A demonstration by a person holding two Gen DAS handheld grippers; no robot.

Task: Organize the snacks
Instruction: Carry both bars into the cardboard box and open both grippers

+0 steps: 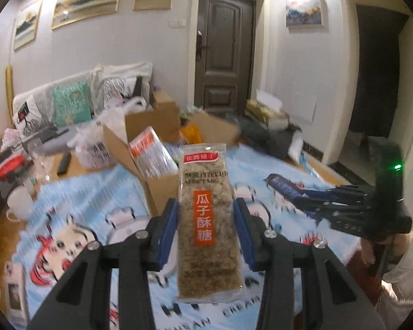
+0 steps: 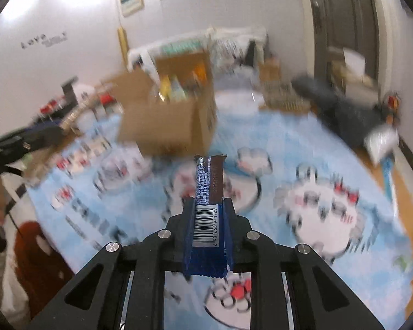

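Note:
A clear packet of brown seed brittle (image 1: 206,247) with an orange label stands upright between the blue pads of my left gripper (image 1: 206,206), which is shut on its sides. An open cardboard box (image 1: 162,189) sits just behind it and holds a red-and-clear snack packet (image 1: 151,154). My right gripper (image 2: 208,203) is shut on a slim dark blue and brown snack bar (image 2: 209,181) whose barcode faces the camera. The same bar (image 1: 278,183) shows at the right of the left wrist view. In the blurred right wrist view the box (image 2: 168,126) lies ahead with several snacks inside.
A light blue cartoon-print sheet (image 1: 82,206) covers the surface under both grippers. A white packet (image 1: 13,297) lies on it at lower left. More boxes (image 1: 206,132), bags and a cushioned sofa (image 1: 68,101) stand behind. A dark heap of cloth (image 2: 344,110) lies by the door.

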